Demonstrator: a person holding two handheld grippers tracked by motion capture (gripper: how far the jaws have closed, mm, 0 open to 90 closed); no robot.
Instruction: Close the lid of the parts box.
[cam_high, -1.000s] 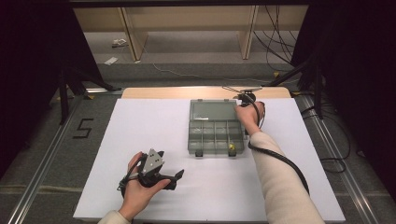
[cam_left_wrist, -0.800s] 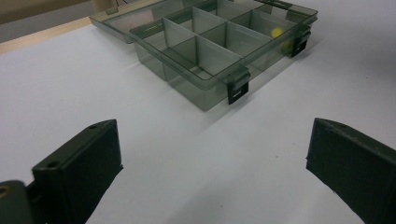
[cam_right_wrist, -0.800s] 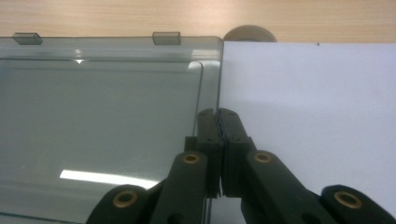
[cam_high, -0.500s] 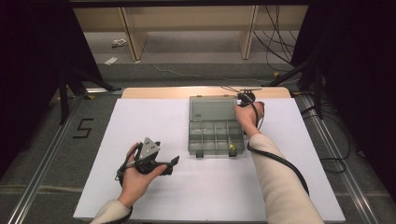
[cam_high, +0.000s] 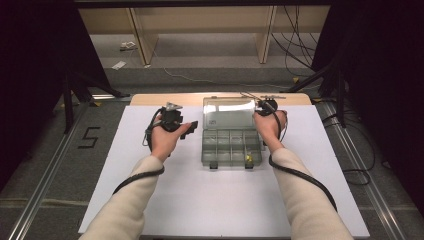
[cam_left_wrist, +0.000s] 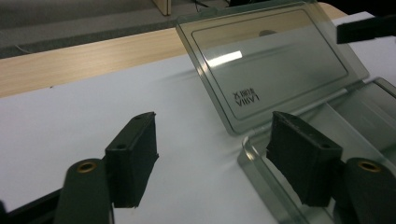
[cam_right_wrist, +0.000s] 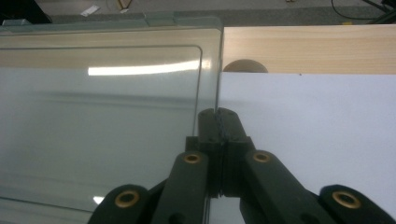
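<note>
A: Non-task stuff from my seat? White sheet (cam_high: 150, 200) on wooden table (cam_high: 165, 99), black "5" mark (cam_high: 90, 137) on the floor at left.
B: Farther back?
A: Wooden legs (cam_high: 140, 37), cables (cam_high: 300, 45), paper scraps (cam_high: 120, 64) on the floor.

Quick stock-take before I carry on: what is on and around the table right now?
Compartment box: one, clear grey, middle of the white sheet.
Lid: one, clear, raised at the far side.
Yellow piece: one, near right compartment.
White sheet: one, covers the table.
Table: one, wooden, far edge bare.
Right gripper: black, shut on the lid's edge.
Left gripper: black, open, jaws just closing, nothing between them, beside the box.
</note>
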